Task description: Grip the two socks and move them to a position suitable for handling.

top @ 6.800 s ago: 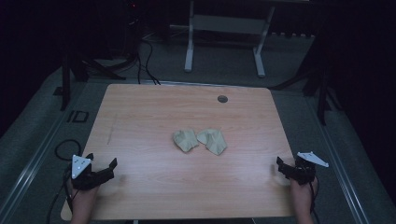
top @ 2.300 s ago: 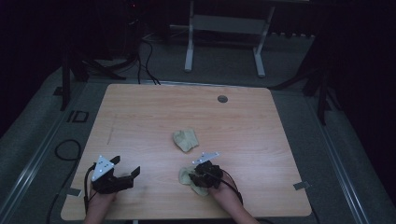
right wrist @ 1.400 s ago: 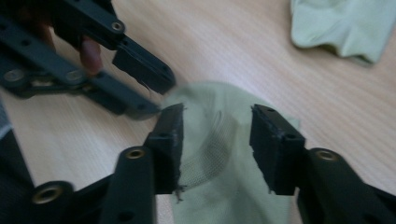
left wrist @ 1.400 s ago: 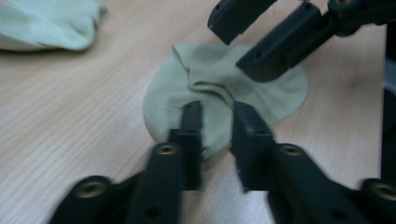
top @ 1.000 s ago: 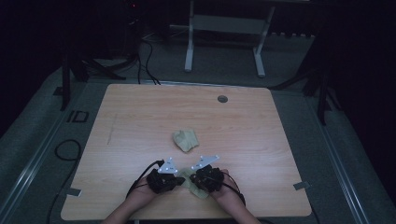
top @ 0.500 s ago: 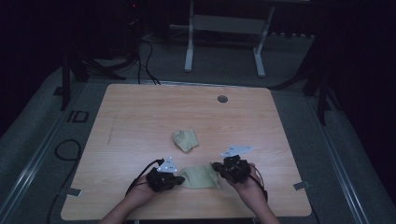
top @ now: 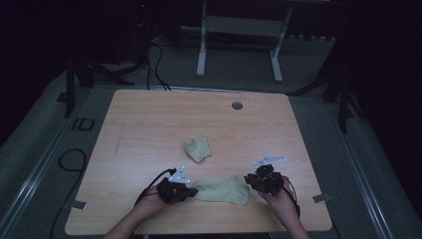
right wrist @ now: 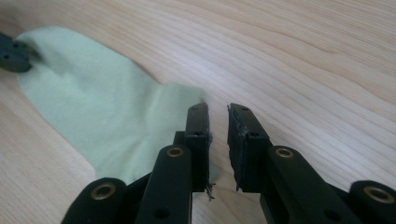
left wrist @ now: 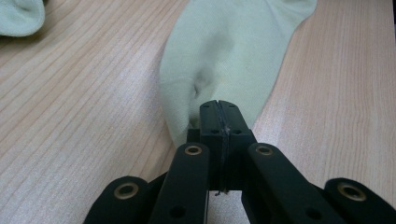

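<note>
A pale green sock [top: 221, 190] lies stretched flat near the table's front edge. My left gripper [top: 190, 190] is shut on the sock's left end; in the left gripper view the closed jaws [left wrist: 218, 112] pinch the cloth and the sock [left wrist: 229, 51] runs away from them. My right gripper [top: 251, 180] sits just off the sock's right end. Its jaws have just been opening, and in the right gripper view a narrow gap [right wrist: 217, 111] stands between them with nothing in it. There the sock [right wrist: 102, 116] lies to the left, its edge beside the left jaw.
A second pale green sock [top: 197, 149] lies crumpled in the middle of the wooden table [top: 149, 124]; its edge shows as the second sock [left wrist: 18, 16] in the left gripper view. A round cable hole [top: 237, 105] sits at the back. Dark floor, cables and a stand surround the table.
The right gripper has drawn the sock out to the right, laying it flat, then let go and moved a little further right. The left gripper has stayed shut on the other end.
</note>
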### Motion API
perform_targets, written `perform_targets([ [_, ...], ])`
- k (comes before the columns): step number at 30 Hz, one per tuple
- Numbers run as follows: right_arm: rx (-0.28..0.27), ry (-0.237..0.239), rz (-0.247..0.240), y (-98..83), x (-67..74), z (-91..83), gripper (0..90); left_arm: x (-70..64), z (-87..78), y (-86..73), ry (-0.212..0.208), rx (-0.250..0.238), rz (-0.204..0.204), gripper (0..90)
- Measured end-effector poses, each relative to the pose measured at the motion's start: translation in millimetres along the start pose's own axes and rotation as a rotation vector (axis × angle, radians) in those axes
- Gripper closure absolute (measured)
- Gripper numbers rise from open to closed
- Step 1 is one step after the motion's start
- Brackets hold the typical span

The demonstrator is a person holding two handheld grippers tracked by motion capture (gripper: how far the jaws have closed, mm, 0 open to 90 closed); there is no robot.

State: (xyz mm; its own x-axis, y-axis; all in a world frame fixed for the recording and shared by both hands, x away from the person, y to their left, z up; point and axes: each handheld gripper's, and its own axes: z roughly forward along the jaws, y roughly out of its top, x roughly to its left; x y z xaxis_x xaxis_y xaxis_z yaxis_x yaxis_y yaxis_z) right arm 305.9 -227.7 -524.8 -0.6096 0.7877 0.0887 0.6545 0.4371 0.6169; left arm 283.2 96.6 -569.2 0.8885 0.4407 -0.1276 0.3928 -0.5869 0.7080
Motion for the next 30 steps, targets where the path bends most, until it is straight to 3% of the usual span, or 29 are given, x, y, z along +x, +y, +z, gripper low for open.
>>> perform_targets([
  [3, -0.027, 0.006, -0.001, 1.6, 1.2, -7.3, 82.0, 0.0, -0.2, -0.1, 0.001, 0.001, -0.002, 89.2],
  [5, -0.038, 0.023, -0.03, 2.5, 9.3, -8.1, 87.3, -0.4, -0.1, -0.1, 0.002, 0.0, -0.005, 89.2],
  [7, -0.032, 0.055, -0.052, 2.4, 17.1, -3.2, 89.4, -0.6, -0.2, -0.3, 0.003, 0.0, -0.003, 89.2],
  [12, 0.026, 0.045, -0.11, -1.7, 29.2, 21.1, 89.5, 0.4, -0.6, -0.5, -0.002, 0.003, -0.004, 89.1],
  [15, 0.054, 0.027, -0.12, -5.4, 26.5, 30.0, 89.6, 0.9, -0.7, -1.2, -0.009, -0.002, -0.009, 89.1],
  [25, 0.055, 0.016, -0.087, -13.1, 16.0, 21.9, 89.6, -0.6, 5.1, 4.4, -0.02, -0.001, -0.007, 89.1],
  [30, 0.054, 0.004, -0.073, -19.9, 11.4, 15.8, 89.5, -4.2, 12.0, 10.1, -0.048, -0.001, 0.002, 89.0],
])
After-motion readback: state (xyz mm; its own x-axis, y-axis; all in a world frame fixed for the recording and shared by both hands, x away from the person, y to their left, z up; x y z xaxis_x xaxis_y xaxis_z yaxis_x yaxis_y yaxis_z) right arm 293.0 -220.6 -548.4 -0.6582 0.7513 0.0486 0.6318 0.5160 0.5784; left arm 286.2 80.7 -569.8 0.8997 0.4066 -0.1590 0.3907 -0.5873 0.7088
